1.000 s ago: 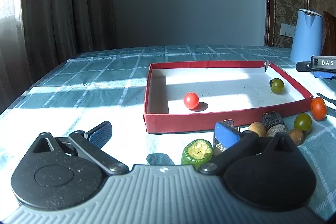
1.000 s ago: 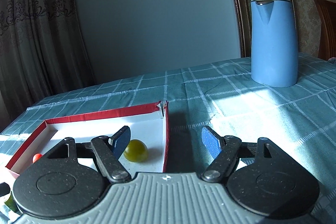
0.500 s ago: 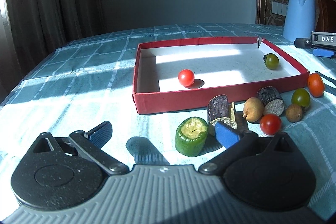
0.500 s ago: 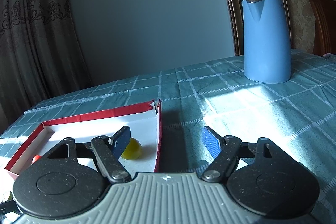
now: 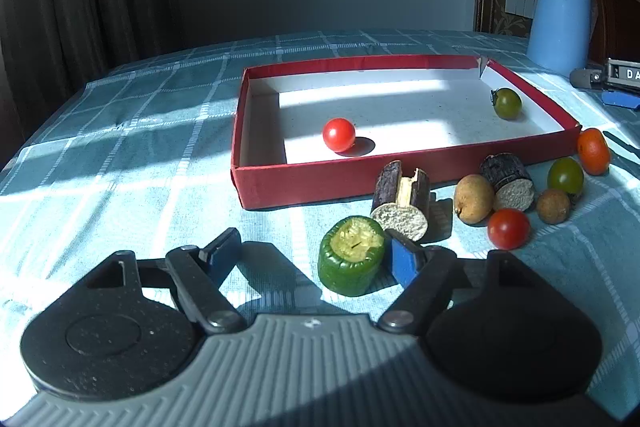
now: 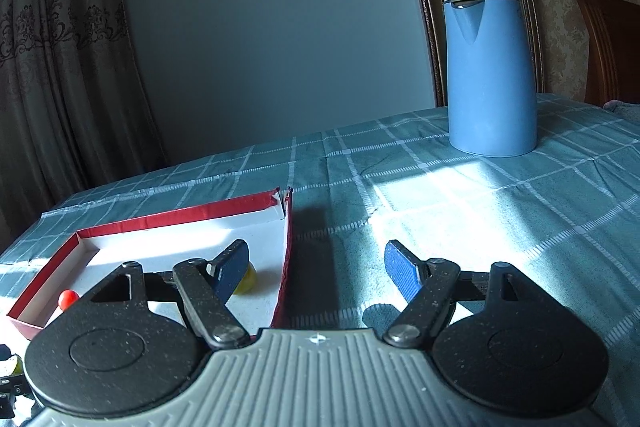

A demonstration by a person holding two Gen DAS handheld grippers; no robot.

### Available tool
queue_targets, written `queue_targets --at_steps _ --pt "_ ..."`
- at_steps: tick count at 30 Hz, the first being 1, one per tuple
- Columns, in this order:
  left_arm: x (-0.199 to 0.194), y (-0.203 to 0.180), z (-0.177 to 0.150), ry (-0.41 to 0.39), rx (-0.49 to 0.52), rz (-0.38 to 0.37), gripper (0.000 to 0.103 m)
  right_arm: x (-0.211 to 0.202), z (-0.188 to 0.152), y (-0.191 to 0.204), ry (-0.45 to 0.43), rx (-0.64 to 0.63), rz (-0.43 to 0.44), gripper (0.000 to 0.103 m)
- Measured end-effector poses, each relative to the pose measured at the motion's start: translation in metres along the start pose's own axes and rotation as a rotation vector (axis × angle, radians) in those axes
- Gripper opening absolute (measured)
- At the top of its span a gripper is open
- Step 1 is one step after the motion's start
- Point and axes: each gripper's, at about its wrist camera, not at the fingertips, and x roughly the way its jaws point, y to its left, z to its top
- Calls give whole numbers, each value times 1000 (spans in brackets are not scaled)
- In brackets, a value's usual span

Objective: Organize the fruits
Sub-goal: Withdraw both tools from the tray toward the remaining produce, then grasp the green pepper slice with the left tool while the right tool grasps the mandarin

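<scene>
Left gripper (image 5: pixel 314 257) sits low over the checked tablecloth (image 5: pixel 120 163), fingers spread wide, nothing held; the green pepper chunk (image 5: pixel 351 261) stands between them, hard against the right pad. At one o'clock, two dark eggplant pieces (image 5: pixel 402 201), a potato (image 5: pixel 473 198), a red tomato (image 5: pixel 508 228), a green tomato (image 5: pixel 565 175) and an orange fruit (image 5: pixel 593 151) lie clustered along the near wall of the red tray (image 5: pixel 304 185). Inside, a cherry tomato (image 5: pixel 339 134) and a green one (image 5: pixel 507 102). Right gripper (image 6: pixel 316 269) hangs wide, gripping nothing, straddling the tray's right wall. The blue kettle (image 6: pixel 490 75) stands far off at one o'clock.
</scene>
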Motion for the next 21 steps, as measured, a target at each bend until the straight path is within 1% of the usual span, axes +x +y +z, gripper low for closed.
queue_targets --at_steps 2,3,5,8,10,13,17,19,21 --pt "-1 -1 -1 -4 6 -20 60 -2 -1 -2 1 6 -3 75" --pt "-2 -3 -1 -8 14 -30 57 -4 -2 -3 0 8 -4 75" --pt "-4 -6 -2 -13 28 -39 48 -8 -3 -3 -10 -1 -10 75" --pt "-5 -8 -3 -18 38 -58 38 -17 -4 -5 -37 -26 -29 75" --pt "-6 -9 -3 -22 38 -44 37 -26 -5 -8 -55 -40 -39 75" --pt "-6 -9 -3 -21 36 -53 35 -39 -13 -20 -58 -33 -38 75" --pt "-6 -10 -3 -23 44 -51 35 -47 -29 -35 24 -29 19 75" --pt "-6 -10 -3 -23 42 -50 35 -49 -32 -35 40 -24 65 75" --pt "-6 -10 -3 -24 45 -46 35 -47 -33 -31 51 -34 81 75"
